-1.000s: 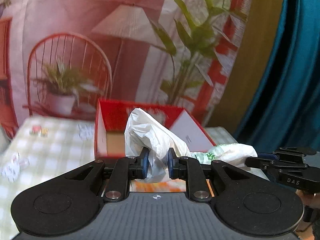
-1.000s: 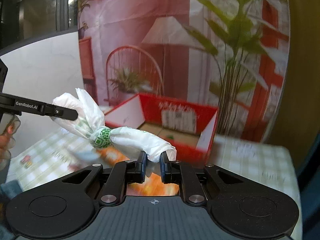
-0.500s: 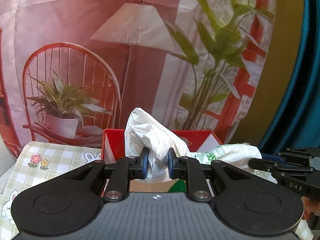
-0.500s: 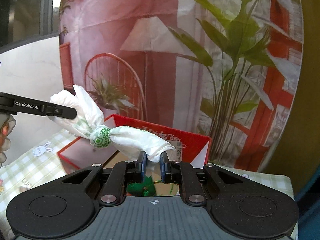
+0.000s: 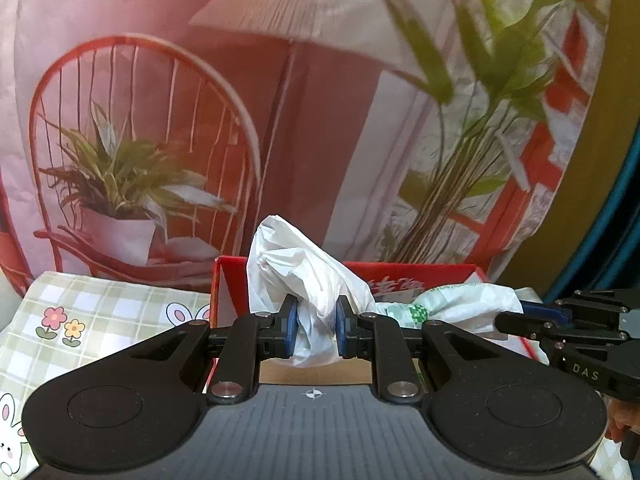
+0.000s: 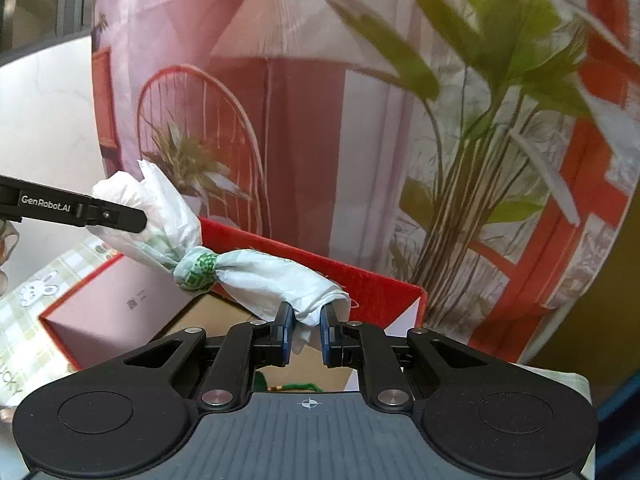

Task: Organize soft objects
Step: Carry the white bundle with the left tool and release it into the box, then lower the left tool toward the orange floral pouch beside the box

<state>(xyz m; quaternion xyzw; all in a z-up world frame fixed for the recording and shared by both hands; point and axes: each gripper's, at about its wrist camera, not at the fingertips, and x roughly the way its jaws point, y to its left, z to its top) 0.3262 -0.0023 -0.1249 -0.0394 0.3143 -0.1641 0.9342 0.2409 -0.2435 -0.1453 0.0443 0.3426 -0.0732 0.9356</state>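
Note:
A white plastic bag [image 5: 304, 276] with a green-printed knot in its middle [image 6: 198, 270] is stretched between both grippers. My left gripper [image 5: 314, 334] is shut on one end of the bag. My right gripper [image 6: 306, 338] is shut on the other end [image 6: 316, 308]. The bag hangs above an open red cardboard box [image 6: 384, 292], which also shows in the left wrist view [image 5: 408, 274]. The right gripper appears at the right of the left wrist view [image 5: 520, 320], and the left gripper at the left of the right wrist view [image 6: 116, 216].
The box stands on a green checked tablecloth with bunny and flower prints [image 5: 100, 320]. Something green lies inside the box [image 6: 296, 386]. A printed backdrop with a chair, lamp and plants [image 5: 280, 100] hangs right behind the box. A blue curtain [image 5: 628, 220] is at the right.
Both grippers have carried the bag forward and up toward the box and backdrop. The box now lies directly below the bag. Both grips are unchanged.

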